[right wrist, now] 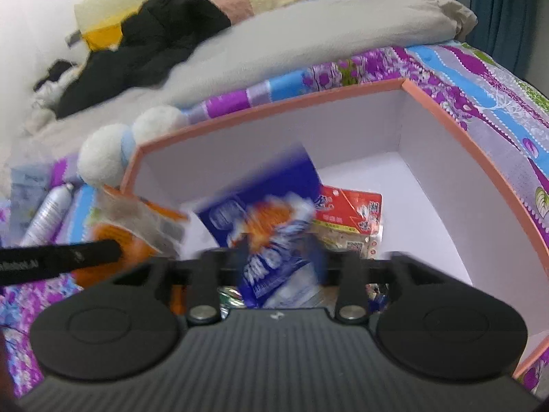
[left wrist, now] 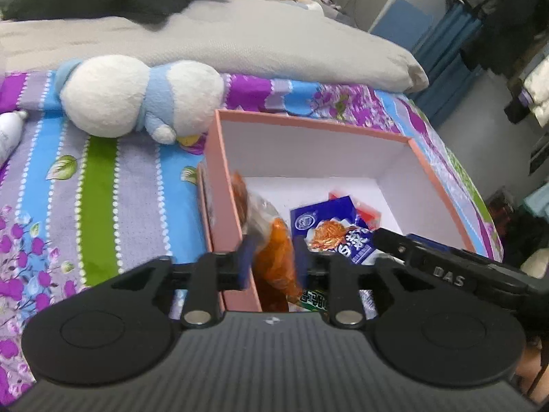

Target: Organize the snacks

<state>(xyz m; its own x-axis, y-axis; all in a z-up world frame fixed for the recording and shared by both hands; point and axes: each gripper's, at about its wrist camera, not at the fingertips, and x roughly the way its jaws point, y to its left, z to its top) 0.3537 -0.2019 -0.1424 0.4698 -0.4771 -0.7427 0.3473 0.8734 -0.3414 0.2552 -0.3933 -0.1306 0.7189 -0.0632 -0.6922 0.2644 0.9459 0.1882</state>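
A bedroom, with a floral patchwork bedsheet (left wrist: 103, 185) spread over the bed, is the setting for a snack tidy-up into a pink gift box (left wrist: 308, 120). Nearest the lens, the left hand-held gripper (left wrist: 272, 267) is seen with jaws parted around an orange snack packet (left wrist: 274, 257) that hangs at the box's left wall, apparently just let go. The right hand-held gripper (right wrist: 278, 264) is likewise partly open, a blue noodle-snack packet (right wrist: 271, 213) blurred between its fingers above a red packet (right wrist: 350, 216) on the box floor. The orange packet could be caught on the rim and tipped outside onto the sheet. Whether either packet is touched by the pads cannot be told through the blur. Beyond, a white-and-blue plush toy (left wrist: 137, 96) lies, a spray bottle (left wrist: 10, 130) cut off at the edge.
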